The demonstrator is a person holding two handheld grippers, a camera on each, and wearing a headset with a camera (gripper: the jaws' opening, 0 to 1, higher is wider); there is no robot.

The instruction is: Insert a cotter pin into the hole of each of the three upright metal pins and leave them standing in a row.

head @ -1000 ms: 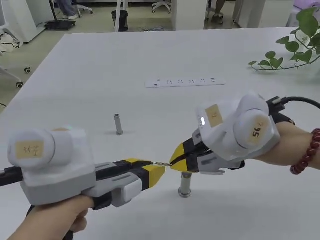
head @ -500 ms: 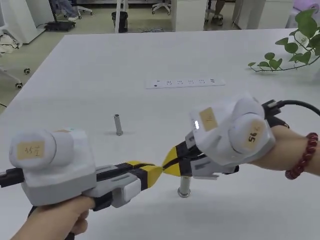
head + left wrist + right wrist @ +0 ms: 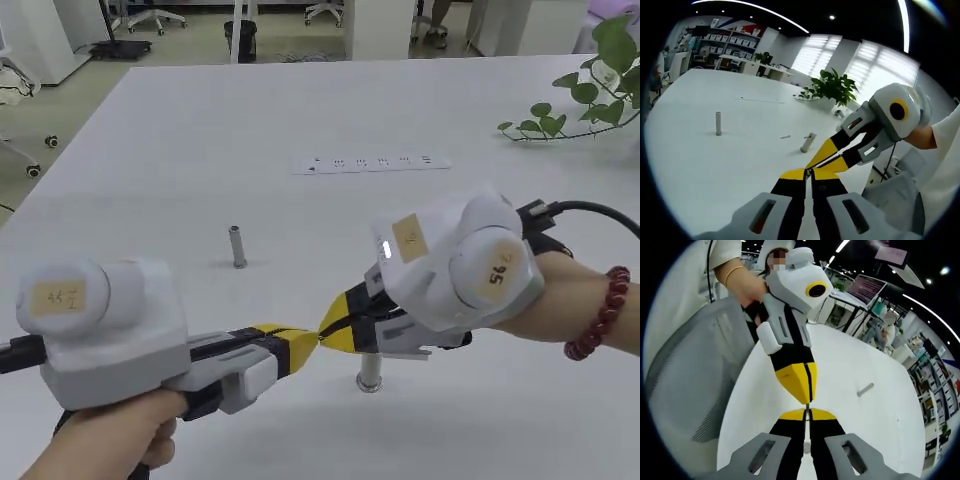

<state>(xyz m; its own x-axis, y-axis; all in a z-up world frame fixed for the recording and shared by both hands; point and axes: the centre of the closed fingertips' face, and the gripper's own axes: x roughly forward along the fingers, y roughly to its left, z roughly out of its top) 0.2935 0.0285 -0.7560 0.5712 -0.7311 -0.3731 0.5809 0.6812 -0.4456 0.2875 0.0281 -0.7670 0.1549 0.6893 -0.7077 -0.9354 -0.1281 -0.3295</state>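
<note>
1. The left gripper (image 3: 308, 341) and the right gripper (image 3: 328, 330) meet tip to tip above the white table (image 3: 200, 130); both pairs of jaws are closed.
2. In the right gripper view a thin pale cotter pin (image 3: 806, 441) sits pinched between that gripper's jaws; whether the left jaws also pinch it cannot be told.
3. The near metal pin (image 3: 370, 373) stands just below the right gripper, whose body hides its top; the far metal pin (image 3: 237, 247) stands upright, well apart to the left.
4. A power strip (image 3: 368, 163) lies farther back; a plant (image 3: 590, 90) sits at the table's far right edge.
</note>
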